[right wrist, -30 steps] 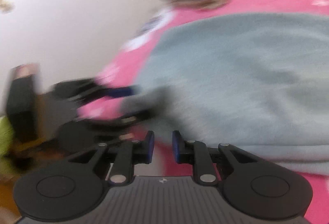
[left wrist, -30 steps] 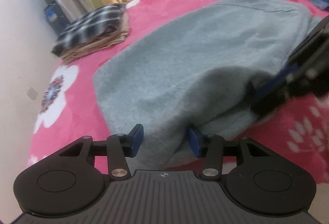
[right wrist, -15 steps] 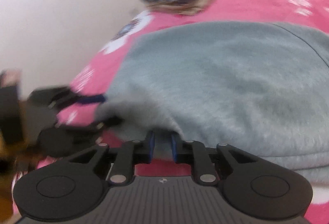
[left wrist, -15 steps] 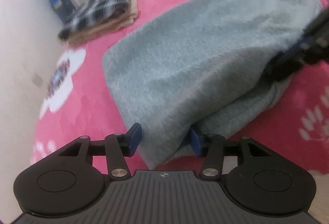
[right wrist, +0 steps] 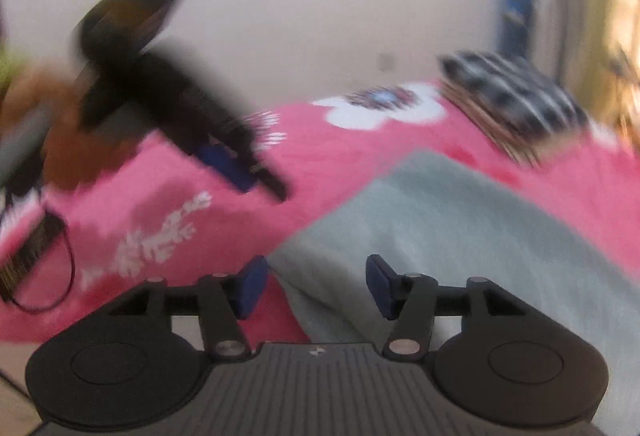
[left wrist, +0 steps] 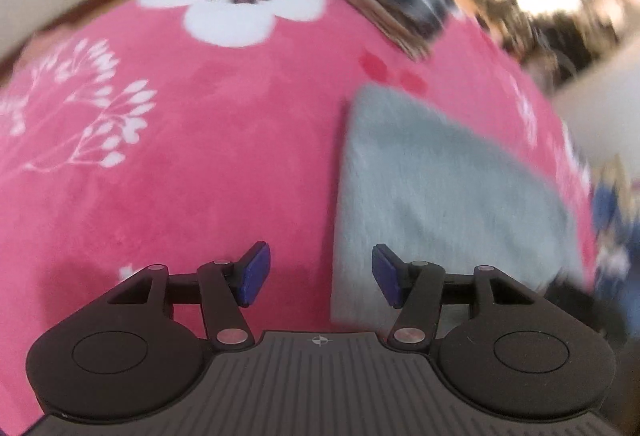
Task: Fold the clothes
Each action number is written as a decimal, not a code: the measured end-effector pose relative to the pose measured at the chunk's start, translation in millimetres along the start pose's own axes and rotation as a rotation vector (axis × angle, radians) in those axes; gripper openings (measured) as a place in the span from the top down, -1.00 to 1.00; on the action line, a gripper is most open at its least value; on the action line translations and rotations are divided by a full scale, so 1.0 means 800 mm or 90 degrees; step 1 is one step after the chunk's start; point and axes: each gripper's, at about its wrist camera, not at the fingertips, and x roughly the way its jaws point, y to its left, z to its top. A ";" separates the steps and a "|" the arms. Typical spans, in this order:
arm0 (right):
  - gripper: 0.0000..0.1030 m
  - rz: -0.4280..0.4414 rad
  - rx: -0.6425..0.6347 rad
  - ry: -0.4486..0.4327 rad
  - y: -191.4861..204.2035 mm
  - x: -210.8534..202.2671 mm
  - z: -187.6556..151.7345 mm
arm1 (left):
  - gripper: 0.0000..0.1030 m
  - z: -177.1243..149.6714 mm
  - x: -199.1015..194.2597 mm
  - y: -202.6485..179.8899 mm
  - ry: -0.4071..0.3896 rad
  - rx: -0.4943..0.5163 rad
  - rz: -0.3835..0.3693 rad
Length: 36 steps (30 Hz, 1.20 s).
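A grey fleece garment (left wrist: 440,196) lies folded on the pink flowered blanket (left wrist: 160,156). My left gripper (left wrist: 318,276) hangs above the garment's left edge. Its jaws are opening, and the blue pads stand clear of the cloth and hold nothing. In the right wrist view the same grey garment (right wrist: 460,228) fills the lower right, its near corner below my right gripper (right wrist: 316,284). The right jaws are opening too, with no cloth pinched between them. The left gripper (right wrist: 248,176) shows there as a blurred black shape over the blanket, up and to the left.
A folded stack topped by a black-and-white plaid cloth (left wrist: 384,4) sits at the blanket's far side, also the plaid stack (right wrist: 512,104). A pale wall (right wrist: 320,16) borders the blanket. Blue clothes (left wrist: 612,208) lie at the right edge. A dark strap (right wrist: 40,268) hangs at left.
Both grippers let go of the grey garment's fold and pulled back. Both views rolled, and the left gripper swung left over bare pink blanket. The garment now lies flat.
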 end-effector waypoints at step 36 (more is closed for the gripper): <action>0.76 -0.200 0.391 -0.135 -0.075 -0.121 -0.027 | 0.87 0.091 0.067 -0.197 -0.054 -0.017 -0.166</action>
